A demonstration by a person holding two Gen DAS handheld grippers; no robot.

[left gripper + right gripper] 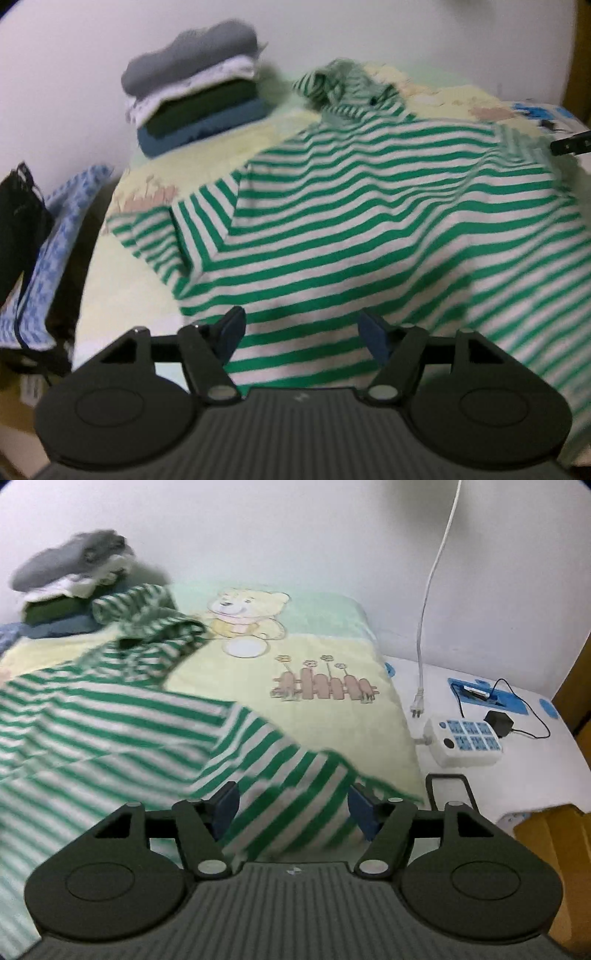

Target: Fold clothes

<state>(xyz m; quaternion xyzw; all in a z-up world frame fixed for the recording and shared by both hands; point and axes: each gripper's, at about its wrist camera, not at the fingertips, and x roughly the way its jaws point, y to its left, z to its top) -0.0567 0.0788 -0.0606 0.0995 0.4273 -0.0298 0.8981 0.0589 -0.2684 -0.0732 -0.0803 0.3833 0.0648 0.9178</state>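
Left wrist view, far left: a black bag (18, 221) and blue-patterned cloth (55, 251) beside the bed.
Stack: folded clothes (195, 92), grey on top, then white, dark green and blue, sit at the back left of the blanket against the wall.
Striped shirt: the green-and-white striped shirt (369, 229) lies spread over the pale yellow blanket (207, 147), collar toward the wall, one short sleeve out to the left.
Left gripper: the left gripper (301, 332) hangs over the shirt's near hem, jaws spread apart; striped cloth shows in the gap, the pads not pressing it.
Right wrist view, left side: the same stack (66, 587) at the far corner, the shirt (110, 716) rumpled across the blanket (332, 657), which bears a bear and fence print.
Right gripper: the right gripper (293, 812) has its jaws spread, a fold of the shirt's edge lying between them, ungripped.
Right side: a white power strip (461, 742), a hanging white cable (436, 576) and a black adapter (500, 722) on the white surface beyond the blanket.
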